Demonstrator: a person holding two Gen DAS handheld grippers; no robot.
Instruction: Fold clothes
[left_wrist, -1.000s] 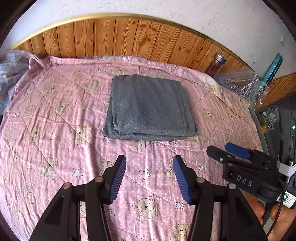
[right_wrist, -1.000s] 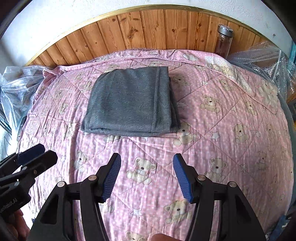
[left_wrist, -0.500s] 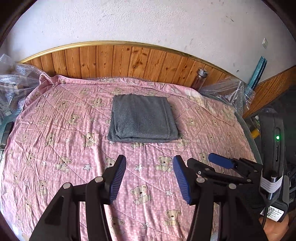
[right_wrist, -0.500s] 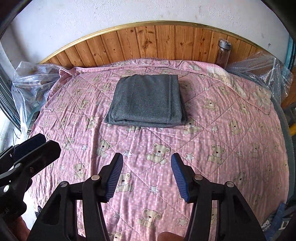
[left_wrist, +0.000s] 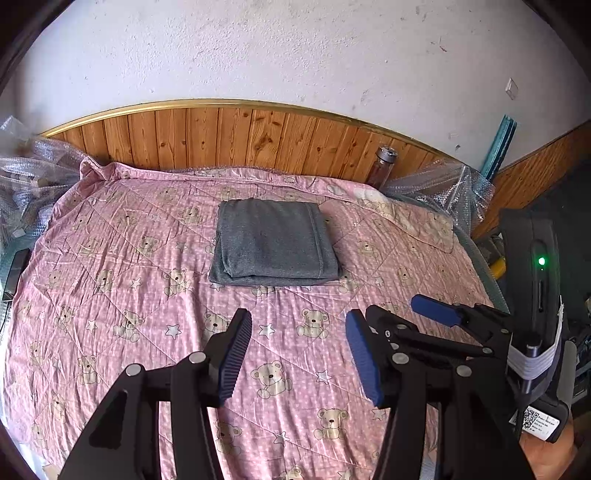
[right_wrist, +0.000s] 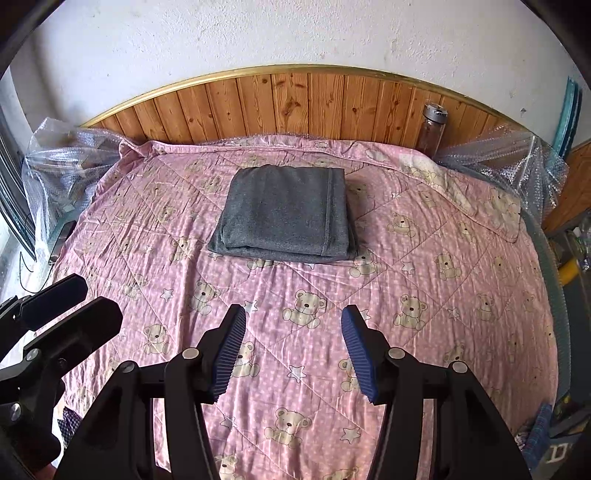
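Left wrist view: the grey folded garment (left_wrist: 275, 242) lies flat at frame centre on the pink quilt (left_wrist: 110, 295); the left tool (left_wrist: 299, 347) hangs released and empty at the bottom.
Right wrist view: the right tool (right_wrist: 293, 349) gapes, holding nothing, low in frame, well short of the garment.
Step in hand: folding looks finished; best retreat is clear of the cloth, leaving its edges undisturbed.

Right gripper (right_wrist: 293, 350) jaws spread, nothing between them. Folded grey garment (right_wrist: 286, 214) lies flat on the pink quilt (right_wrist: 424, 280), well ahead of the jaws. Left gripper (right_wrist: 62, 310) to their left.
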